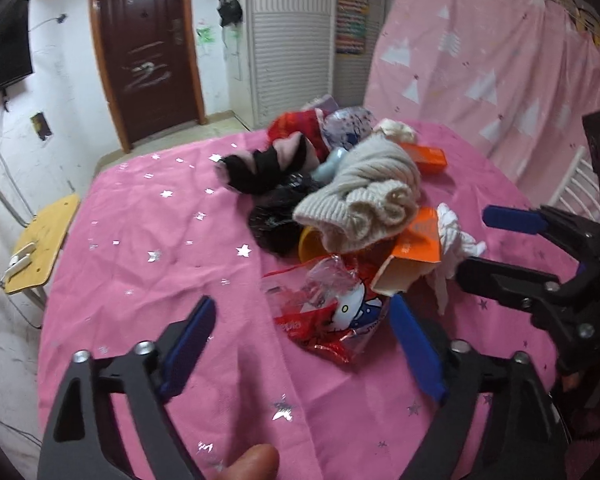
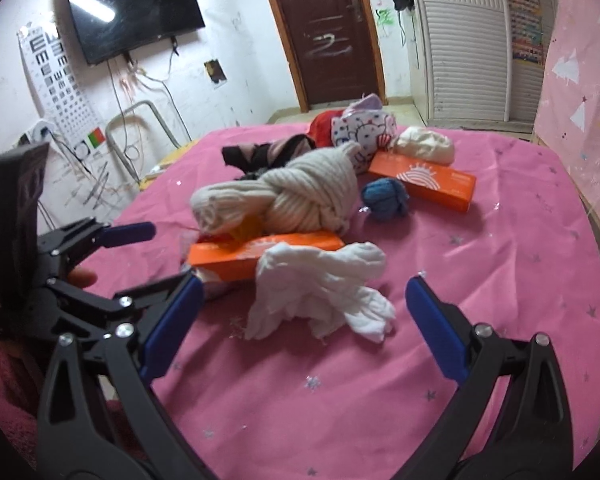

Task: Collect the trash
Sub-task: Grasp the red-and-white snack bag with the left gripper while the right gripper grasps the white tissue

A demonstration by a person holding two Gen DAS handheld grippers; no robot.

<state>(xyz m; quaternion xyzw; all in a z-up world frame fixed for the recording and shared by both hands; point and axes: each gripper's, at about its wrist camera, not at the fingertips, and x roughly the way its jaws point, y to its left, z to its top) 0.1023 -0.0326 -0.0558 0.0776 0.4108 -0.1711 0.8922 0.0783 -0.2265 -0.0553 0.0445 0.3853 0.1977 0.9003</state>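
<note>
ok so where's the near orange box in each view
Left wrist: orange box right of centre, open end toward the camera, beside the red wrapper.
Right wrist: orange box left of centre, behind the white cloth.
Shared landmark: knotted beige knit.

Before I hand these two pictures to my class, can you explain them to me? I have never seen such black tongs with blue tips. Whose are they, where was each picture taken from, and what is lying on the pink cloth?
There is no robot here: a person holds one pair of hand tongs in each hand, and a wide-angle camera sits on each pair, looking along its fingers. One picture looks out from the left tongs, the other from the right tongs; each picture also shows the other pair at its edge. Both stand open and hold nothing.

On the pink cloth lies a heap: a cream knitted garment, white socks, two orange boxes, a small blue bundle, dark clothing and a red and clear cartoon wrapper. The left tongs sit nearest the wrapper, the right tongs nearest the socks.
</note>
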